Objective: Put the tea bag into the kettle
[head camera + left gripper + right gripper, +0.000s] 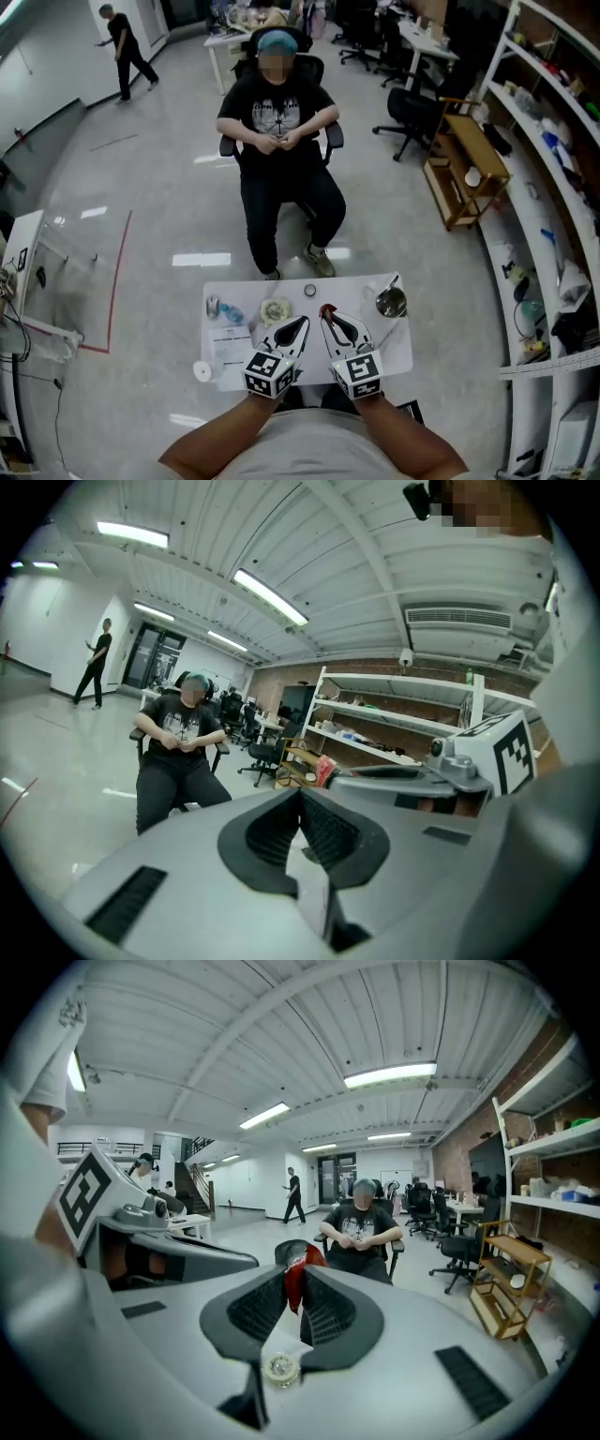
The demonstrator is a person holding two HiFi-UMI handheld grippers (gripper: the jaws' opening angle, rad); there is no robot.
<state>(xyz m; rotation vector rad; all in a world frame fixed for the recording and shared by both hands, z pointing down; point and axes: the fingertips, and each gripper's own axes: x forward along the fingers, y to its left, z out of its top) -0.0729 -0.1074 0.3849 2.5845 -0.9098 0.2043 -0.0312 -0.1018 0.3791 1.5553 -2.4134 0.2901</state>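
A small white rectangular table (392, 349) holds a shiny metal kettle (391, 302) at its right, a round pale dish (276, 310) and a printed white paper sheet (232, 345).

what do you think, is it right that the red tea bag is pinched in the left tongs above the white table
Not quite: the red tea bag is pinched in the right tongs, not the left, as the right gripper view shows. The left tongs are shut with nothing between them. The bag is indeed held above the white table.
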